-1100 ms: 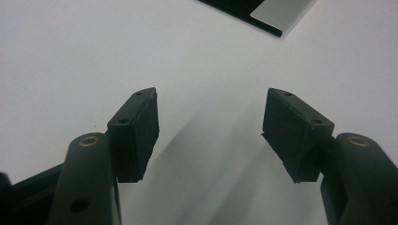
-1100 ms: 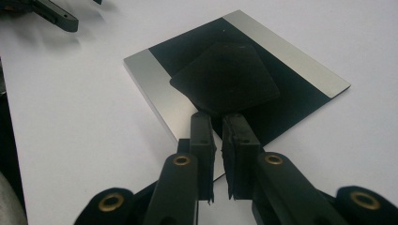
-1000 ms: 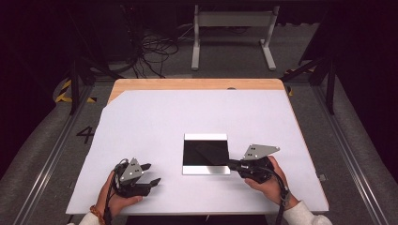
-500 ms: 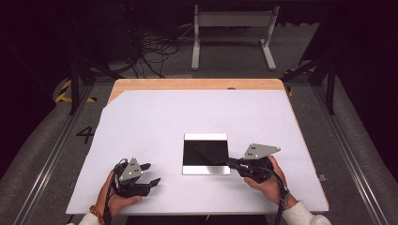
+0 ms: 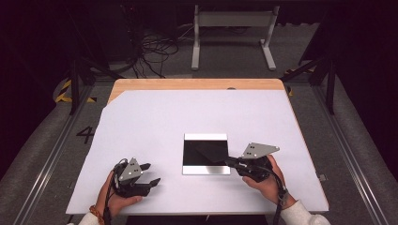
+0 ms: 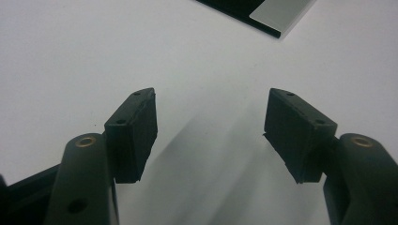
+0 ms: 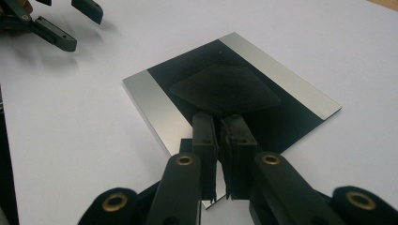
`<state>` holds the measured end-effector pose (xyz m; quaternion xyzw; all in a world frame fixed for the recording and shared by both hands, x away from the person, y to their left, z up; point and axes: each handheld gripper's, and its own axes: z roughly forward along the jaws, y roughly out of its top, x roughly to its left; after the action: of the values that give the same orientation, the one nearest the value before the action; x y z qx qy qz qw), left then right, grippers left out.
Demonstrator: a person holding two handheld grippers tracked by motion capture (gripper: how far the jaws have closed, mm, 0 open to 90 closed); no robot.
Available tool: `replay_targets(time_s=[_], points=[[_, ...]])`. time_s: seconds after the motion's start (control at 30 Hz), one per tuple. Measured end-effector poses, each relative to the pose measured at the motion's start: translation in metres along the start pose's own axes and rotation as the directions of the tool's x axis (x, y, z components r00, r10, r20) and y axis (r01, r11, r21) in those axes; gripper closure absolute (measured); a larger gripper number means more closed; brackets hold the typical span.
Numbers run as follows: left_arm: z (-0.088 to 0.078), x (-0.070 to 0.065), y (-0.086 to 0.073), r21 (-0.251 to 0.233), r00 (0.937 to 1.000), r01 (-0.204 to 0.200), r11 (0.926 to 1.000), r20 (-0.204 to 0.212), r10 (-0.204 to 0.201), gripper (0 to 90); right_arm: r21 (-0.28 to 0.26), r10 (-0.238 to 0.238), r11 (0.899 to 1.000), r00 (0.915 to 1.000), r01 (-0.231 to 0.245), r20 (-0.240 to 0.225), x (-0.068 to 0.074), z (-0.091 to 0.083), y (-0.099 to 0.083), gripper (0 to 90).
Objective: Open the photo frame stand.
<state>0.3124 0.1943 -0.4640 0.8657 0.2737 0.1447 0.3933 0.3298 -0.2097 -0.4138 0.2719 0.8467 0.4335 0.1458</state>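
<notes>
Apparently early going: right tongs (image 7: 219,123) are pinching a dark cloth (image 7: 224,89) lying on the black plate (image 7: 155,101); left tongs (image 6: 209,133) are waiting open, empty. Wiping seems hardly begun.

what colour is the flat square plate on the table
The plate is black in the middle with silver strips along two opposite edges, clearest in the right gripper view.

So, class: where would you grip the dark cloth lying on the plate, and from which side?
Pinch the dark cloth by its pointed corner at the right gripper, coming low over the right edge of the plate: lying flat, it offers only corners.
</notes>
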Motion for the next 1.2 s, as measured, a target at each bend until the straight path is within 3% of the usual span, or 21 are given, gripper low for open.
replay_targets(time_s=[0.97,1.1,1.2], points=[[0.0013,-0.0004,0.0002,0.004,1.0,-0.002,1.0,0.0,0.002,35.5,-0.037,0.005,0.999,1.0,-0.004,0.007,0.0012,0.0015,0.0074,81.7],[0.0013,-0.0004,0.0002,0.006,1.0,0.0,1.0,-0.001,0.0,35.5,-0.031,0.01,0.999,0.9999,-0.01,-0.01,0.0011,0.0019,0.0059,76.3],[0.0013,-0.0003,0.0002,0.005,1.0,-0.001,1.0,-0.002,0.001,35.5,-0.023,0.018,1.0,0.9996,-0.018,-0.022,0.0011,0.0023,0.0053,65.7]])
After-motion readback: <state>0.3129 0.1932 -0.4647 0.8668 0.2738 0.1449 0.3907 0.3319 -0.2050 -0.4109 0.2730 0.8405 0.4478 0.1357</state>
